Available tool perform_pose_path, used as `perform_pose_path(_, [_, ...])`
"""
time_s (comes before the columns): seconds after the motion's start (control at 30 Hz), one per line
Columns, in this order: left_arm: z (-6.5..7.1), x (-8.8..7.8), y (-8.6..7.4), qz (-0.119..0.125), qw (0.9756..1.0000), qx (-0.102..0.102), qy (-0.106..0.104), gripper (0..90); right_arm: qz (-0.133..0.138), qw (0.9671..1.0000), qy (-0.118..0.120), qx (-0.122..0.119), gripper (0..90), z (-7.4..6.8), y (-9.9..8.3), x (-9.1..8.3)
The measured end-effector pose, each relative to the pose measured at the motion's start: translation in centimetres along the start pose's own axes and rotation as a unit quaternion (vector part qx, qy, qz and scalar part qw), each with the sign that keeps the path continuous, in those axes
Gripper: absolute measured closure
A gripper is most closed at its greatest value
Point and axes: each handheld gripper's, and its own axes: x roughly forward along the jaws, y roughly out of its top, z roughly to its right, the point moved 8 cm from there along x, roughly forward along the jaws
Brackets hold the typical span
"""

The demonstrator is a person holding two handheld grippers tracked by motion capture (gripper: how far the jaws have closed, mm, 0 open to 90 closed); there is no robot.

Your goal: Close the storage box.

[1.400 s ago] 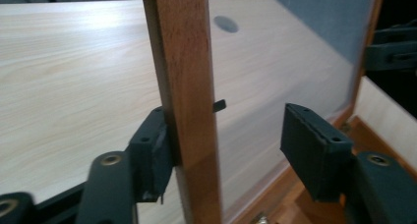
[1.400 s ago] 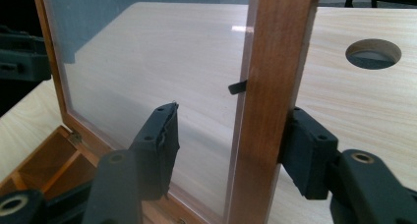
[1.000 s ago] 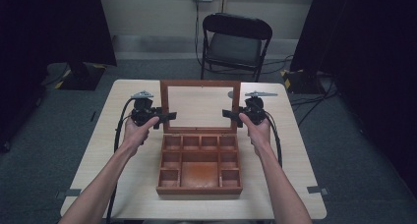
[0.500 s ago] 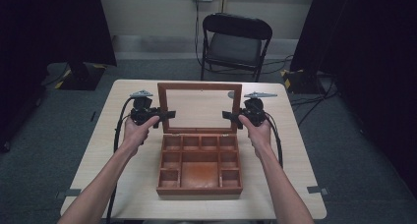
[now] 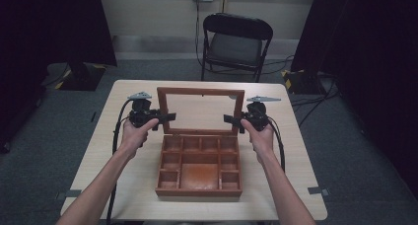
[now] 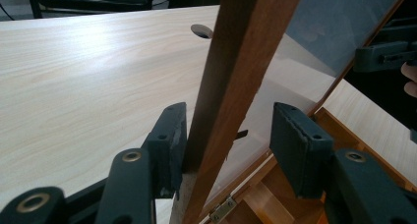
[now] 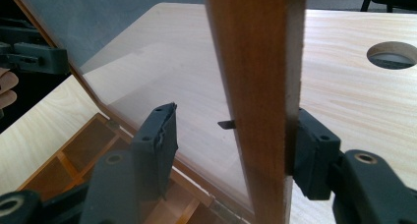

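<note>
Centrally on the pale table (image 5: 123, 185): one wooden box (image 5: 199, 190), open, its interior split into small compartments around a larger middle one. Its lid (image 5: 201, 93), a wooden frame around a clear pane, stands raised at the far edge, hinged to the box back.

Left gripper (image 5: 165, 119): held at the lid's left side rail. In the left gripper view the rail (image 6: 236, 86) rises between the jaws, touching the left pad (image 6: 169, 140); the right pad (image 6: 295, 145) stands apart from it, so the jaws are spread wide around the rail, not clamped.

Right gripper (image 5: 231, 120): held at the lid's right side rail. In the right gripper view the rail (image 7: 260, 96) touches the right pad (image 7: 314, 155); the left pad (image 7: 160, 135) is well off it, behind the pane, jaws likewise wide.

Beyond the table: a black folding chair (image 5: 236, 42).
</note>
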Motion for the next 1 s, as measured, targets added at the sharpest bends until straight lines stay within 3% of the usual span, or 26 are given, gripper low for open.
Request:
perform_pose_path(0.57, [1.2,-1.8,-0.5,0.005,0.9997,0.021,-0.015,48.4,-0.006,0.9998,0.019,0.006,36.7,-1.2,-0.7,-1.2])
perform_pose_path(0.87, [0.1,-1.9,-1.4,0.003,0.9999,0.010,-0.007,46.6,-0.002,0.9998,0.015,0.014,37.2,-0.8,-1.4,-2.3])
perform_pose_path(1.0, [0.9,-1.6,-1.4,0.001,0.9994,0.021,-0.026,47.2,-0.003,0.9997,0.023,0.007,37.3,-1.0,-1.6,-2.4])
